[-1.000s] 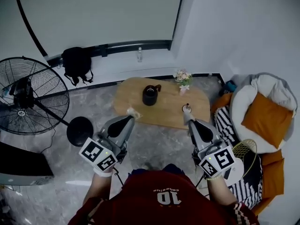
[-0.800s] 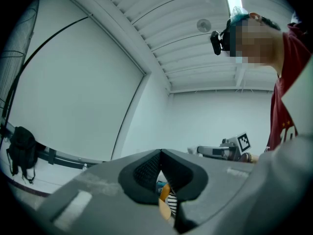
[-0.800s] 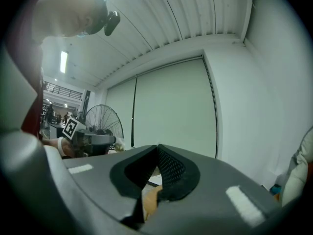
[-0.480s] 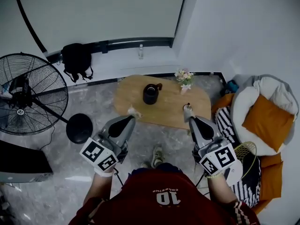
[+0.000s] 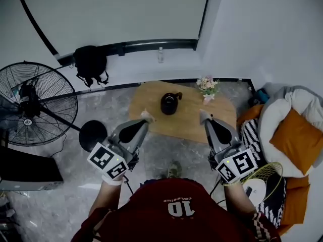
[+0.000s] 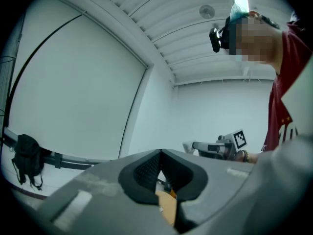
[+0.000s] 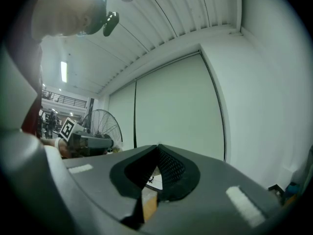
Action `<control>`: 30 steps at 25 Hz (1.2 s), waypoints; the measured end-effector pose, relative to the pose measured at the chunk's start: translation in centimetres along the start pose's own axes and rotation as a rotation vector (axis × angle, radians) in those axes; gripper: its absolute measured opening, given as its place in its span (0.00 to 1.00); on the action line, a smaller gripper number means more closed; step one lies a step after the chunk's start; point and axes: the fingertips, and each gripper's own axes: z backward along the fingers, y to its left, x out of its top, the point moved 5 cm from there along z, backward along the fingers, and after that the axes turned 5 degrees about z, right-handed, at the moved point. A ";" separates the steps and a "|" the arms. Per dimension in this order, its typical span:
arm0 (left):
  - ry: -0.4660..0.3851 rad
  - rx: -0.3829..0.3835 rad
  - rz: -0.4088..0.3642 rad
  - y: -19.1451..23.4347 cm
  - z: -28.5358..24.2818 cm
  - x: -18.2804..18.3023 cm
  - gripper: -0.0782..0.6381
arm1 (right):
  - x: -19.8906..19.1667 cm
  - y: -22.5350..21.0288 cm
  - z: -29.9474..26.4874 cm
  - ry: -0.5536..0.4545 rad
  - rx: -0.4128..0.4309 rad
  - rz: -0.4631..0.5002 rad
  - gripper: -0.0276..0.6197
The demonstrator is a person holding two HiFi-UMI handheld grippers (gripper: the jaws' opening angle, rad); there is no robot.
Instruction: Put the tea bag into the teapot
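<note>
A: What is the job right now?

B: I think it is getting close to the table (image 5: 145, 99). Both hands reach out toward its near edge.

A: Are the grippers holding anything?

B: No. The left gripper (image 5: 147, 116) is pinched tight with nothing in it. The right gripper (image 5: 203, 115) is pinched tight and empty too.

A: Where is the tea bag?

B: I cannot find it. It is too small to pick out from up here, or something hides it. The teapot (image 5: 170, 104) sits on the table, a bit toward the back. I cannot tell if its lid is on.

A: How do you do this step well?

B: Step up to the table first and look for the tea bag. Then open one gripper just a little, because a tea bag is small and soft. Pinch it gently, lift it right over the teapot, and let go only there. Watch out for the flowers (image 5: 208, 85) near the teapot.

A: How many things are there?

B: One table. One big fan (image 5: 36, 105). One orange cushion (image 5: 298, 145). One black bag (image 5: 91, 64). Two grippers. One teapot. One bunch of flowers. One little bottle (image 5: 160, 55) by the wall.
</note>
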 end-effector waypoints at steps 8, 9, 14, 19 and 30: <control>0.077 0.019 -0.108 0.8 -5.2 0.1 0.11 | -0.8 -4.7 -2.3 -0.031 0.017 -0.028 0.04; 0.085 0.019 -0.117 0.9 -5.8 0.1 0.11 | -0.9 -5.3 -2.5 -0.036 0.018 -0.034 0.04; 0.111 0.028 -0.148 1.1 -8.5 0.1 0.11 | -1.5 -7.8 -3.5 -0.056 0.031 -0.057 0.04; 0.120 0.033 -0.153 0.9 -10.2 -0.1 0.11 | -2.3 -9.2 -3.7 -0.062 0.044 -0.077 0.04; 0.143 0.042 -0.129 2.3 -12.9 -1.7 0.11 | -4.0 -11.8 -4.1 -0.059 0.020 -0.098 0.04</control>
